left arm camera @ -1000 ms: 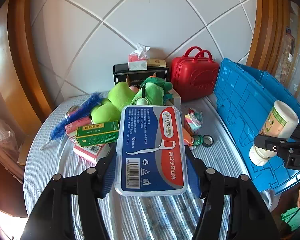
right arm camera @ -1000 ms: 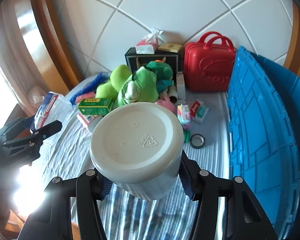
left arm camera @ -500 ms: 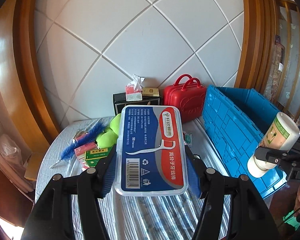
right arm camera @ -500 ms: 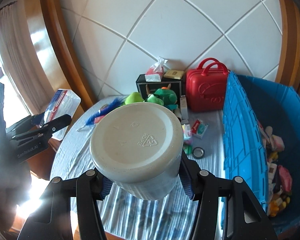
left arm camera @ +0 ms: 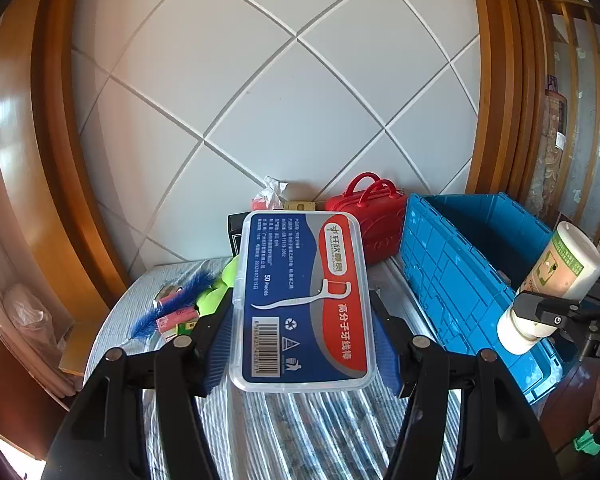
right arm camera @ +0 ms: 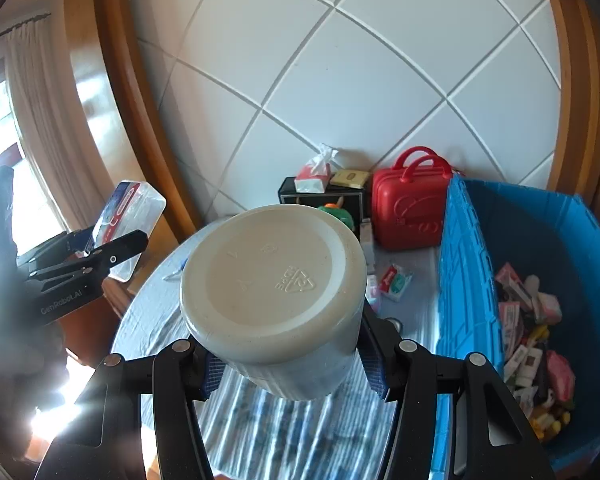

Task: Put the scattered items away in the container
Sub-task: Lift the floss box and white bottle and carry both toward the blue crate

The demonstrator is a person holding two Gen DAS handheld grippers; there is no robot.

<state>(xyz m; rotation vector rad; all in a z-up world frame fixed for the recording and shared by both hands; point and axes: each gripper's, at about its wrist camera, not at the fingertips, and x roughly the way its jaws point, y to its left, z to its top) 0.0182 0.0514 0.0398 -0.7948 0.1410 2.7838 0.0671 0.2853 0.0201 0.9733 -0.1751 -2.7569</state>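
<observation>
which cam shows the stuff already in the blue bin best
The right wrist view: it looks down into the blue bin onto the pile of small items. The left wrist view shows only its outer wall and bare inner walls.

White bottle (right arm camera: 274, 300) (base-first) between pads (right arm camera: 374, 376)
</observation>
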